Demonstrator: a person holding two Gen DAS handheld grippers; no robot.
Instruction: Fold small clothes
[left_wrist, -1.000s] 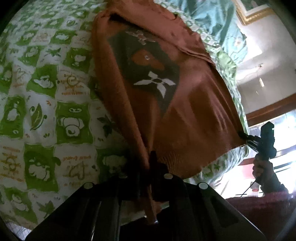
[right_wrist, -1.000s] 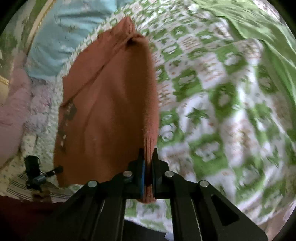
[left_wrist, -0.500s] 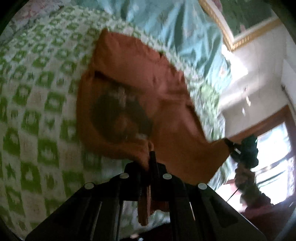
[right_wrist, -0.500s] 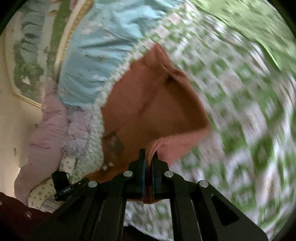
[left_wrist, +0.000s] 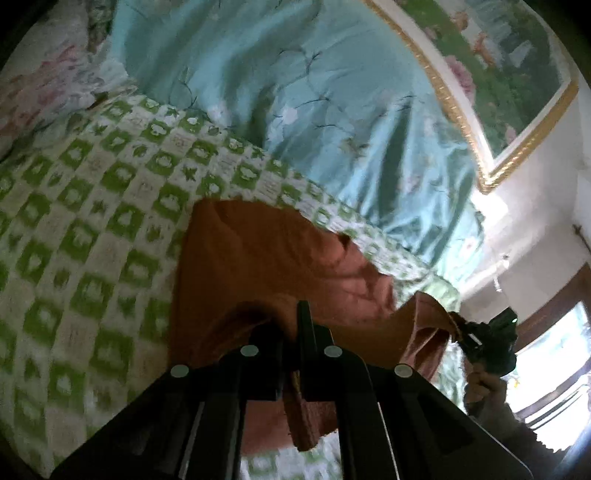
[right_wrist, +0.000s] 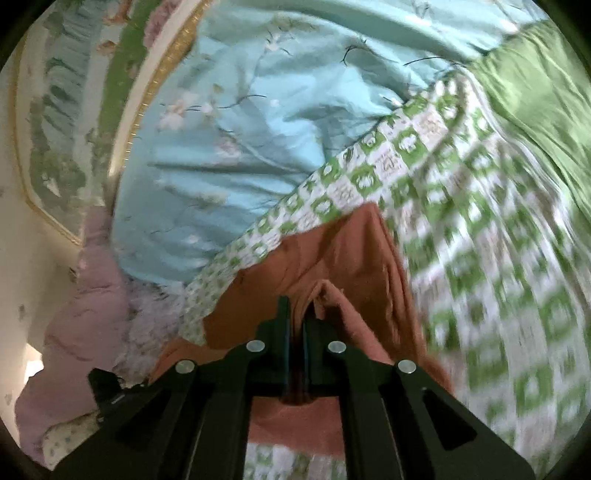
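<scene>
Green-and-white checked bedspread fills the bed, with a pale blue floral quilt bunched at its far side and a gold-framed painting on the wall behind. On that bedspread lies the rust-orange sweater, its far part flat and its near edge lifted. Left gripper has its fingers pinched tight on one corner of that hem, cloth hanging below them. Right gripper is clamped on the other corner, fabric bunched between its fingers. Blurry, but a pink pillow sits off to one side.
</scene>
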